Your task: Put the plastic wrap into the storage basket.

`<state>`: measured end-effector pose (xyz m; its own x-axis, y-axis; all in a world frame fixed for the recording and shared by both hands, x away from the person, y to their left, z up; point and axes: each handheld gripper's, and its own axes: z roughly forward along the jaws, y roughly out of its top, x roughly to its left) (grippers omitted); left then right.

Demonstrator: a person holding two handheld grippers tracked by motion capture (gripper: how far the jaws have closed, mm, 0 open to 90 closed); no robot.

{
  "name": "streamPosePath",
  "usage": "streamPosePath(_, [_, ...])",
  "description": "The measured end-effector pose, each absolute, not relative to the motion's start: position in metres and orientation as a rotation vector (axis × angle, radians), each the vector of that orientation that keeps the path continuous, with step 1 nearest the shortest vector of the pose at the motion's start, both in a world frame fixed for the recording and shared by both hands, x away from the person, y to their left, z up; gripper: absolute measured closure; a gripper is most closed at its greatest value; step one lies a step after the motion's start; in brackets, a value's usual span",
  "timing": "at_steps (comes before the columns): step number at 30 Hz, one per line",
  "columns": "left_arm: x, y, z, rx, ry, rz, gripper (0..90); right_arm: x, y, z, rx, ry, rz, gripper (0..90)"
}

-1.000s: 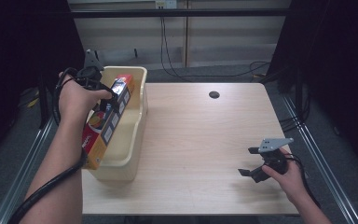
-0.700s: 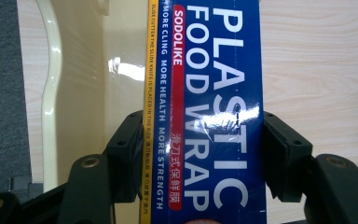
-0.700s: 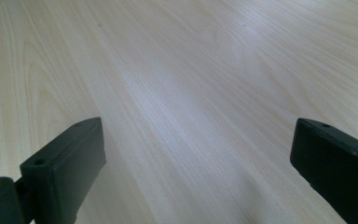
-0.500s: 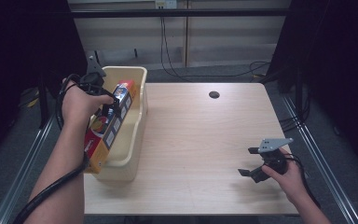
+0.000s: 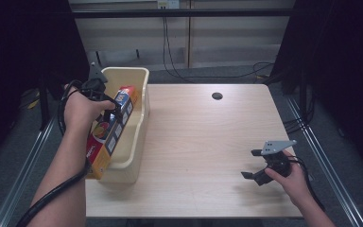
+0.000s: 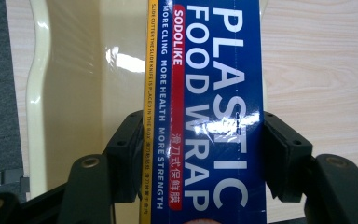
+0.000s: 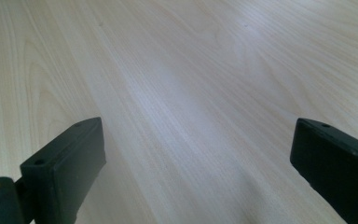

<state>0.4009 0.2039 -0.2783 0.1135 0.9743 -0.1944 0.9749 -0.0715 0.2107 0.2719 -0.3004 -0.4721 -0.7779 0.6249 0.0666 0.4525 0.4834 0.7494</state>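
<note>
Wide open worktop (image 5: 203, 142) across the middle and right, bare wood with just a small dark hole (image 5: 217, 96) near the far edge. The left strip is crowded: the cream bin (image 5: 139, 118) stands along that edge, and the long box (image 5: 111, 132) lies tilted lengthwise in it, taking much of its opening.

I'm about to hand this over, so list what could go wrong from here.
1. The long box is clamped by the left gripper across its width; it could pivot or slip.
2. Its lower end juts past the near wall of the tub; it may catch the rim or tip the tub.
3. The right gripper hangs open, too far off to steady anything.
</note>
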Motion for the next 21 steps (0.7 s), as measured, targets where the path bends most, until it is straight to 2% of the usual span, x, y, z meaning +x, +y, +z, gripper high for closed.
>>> streamPosePath(21, [0.400,0.212,-0.295,2.098,1.968,-0.028,40.3,0.272,-0.299,-0.472,0.925,2.520,1.164,3.1])
